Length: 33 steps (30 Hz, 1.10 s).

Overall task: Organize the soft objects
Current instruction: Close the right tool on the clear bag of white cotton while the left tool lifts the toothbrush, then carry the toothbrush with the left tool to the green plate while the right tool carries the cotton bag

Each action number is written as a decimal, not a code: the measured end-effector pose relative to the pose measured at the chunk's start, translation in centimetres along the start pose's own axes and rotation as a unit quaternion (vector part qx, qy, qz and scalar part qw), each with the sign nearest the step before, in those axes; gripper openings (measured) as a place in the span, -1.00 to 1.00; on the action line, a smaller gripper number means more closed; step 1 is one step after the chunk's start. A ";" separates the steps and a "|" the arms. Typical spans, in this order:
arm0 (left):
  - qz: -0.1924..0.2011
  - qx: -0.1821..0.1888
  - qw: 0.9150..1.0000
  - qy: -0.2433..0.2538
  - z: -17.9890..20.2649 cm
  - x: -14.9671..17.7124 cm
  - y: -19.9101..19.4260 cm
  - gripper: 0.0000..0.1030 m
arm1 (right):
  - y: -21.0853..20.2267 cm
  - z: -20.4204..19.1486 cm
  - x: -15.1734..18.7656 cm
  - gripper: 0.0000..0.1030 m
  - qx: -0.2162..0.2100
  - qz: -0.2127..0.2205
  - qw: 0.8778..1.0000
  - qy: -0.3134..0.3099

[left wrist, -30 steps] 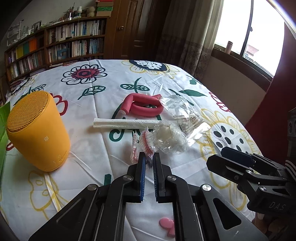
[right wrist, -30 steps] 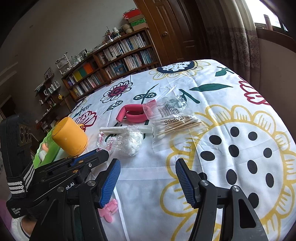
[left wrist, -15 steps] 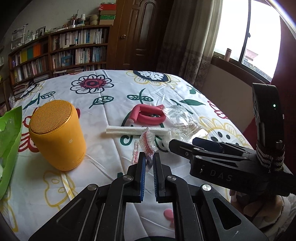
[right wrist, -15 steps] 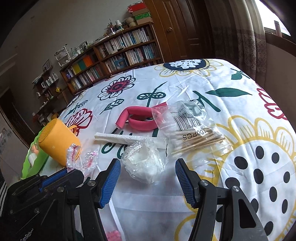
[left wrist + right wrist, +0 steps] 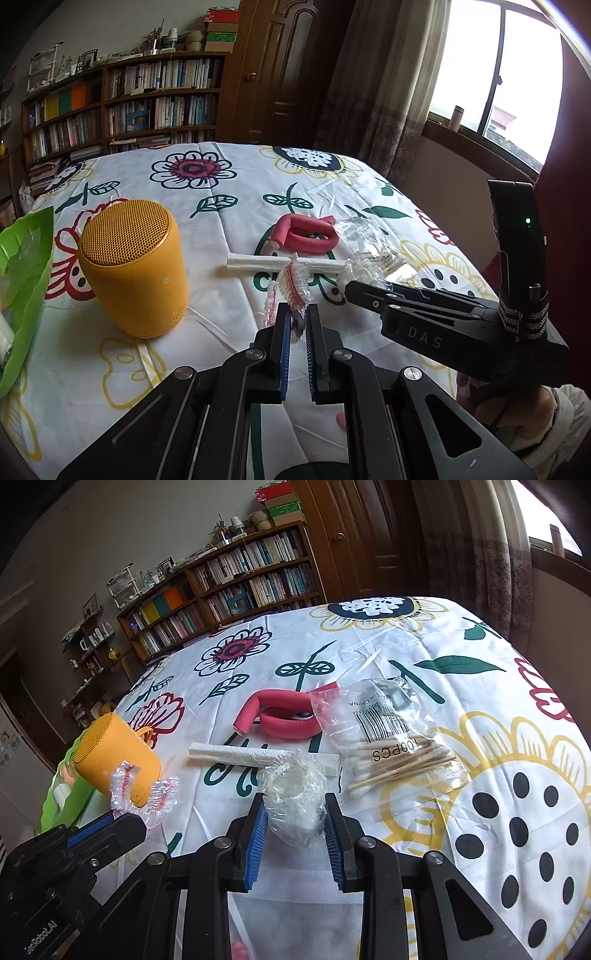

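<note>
My left gripper is shut on a clear plastic cap with red-pink trim, held just above the flowered tablecloth. In the right wrist view that same cap hangs from the left gripper's blue pads at the lower left. My right gripper has its pads pressed on both sides of a crumpled clear plastic bundle that rests on the cloth. A bent pink foam roller, a white wrapped stick and a bag of cotton swabs lie just beyond.
A yellow cylindrical speaker stands at the left. A green bag lies at the far left edge. A small pink item sits near the front edge. Bookshelves, a door and a curtained window lie behind the table.
The right gripper moved forward over the clear bundle and closed onto it. The left gripper, still shut on the trimmed cap, lifted and drew back to the left.
</note>
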<state>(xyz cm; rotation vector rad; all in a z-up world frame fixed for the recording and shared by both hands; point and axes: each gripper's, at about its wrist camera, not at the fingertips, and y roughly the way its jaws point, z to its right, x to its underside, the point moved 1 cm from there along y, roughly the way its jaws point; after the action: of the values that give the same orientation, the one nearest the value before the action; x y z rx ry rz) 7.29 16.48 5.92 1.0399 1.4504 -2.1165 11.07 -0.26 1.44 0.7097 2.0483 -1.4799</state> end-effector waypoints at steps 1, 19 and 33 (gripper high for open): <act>0.002 0.000 1.000 0.000 -0.1 0.0 -0.2 -0.85 | -0.1 0.0 -0.1 -0.39 0.000 0.002 1.000 0.001; 0.024 -0.021 0.999 -0.023 -3.7 0.6 -3.8 -0.85 | 0.1 -4.5 -3.3 -0.39 -0.030 0.033 0.999 -0.007; 0.053 -0.035 0.997 -0.037 -6.9 -0.4 -6.3 -0.85 | 0.9 -7.2 -4.1 -0.39 -0.033 0.038 0.999 -0.014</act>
<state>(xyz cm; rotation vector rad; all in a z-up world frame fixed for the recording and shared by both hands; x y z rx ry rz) 5.88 25.29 8.85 0.9790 1.3924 -1.9942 13.92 6.39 5.53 0.7288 2.0159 -1.3670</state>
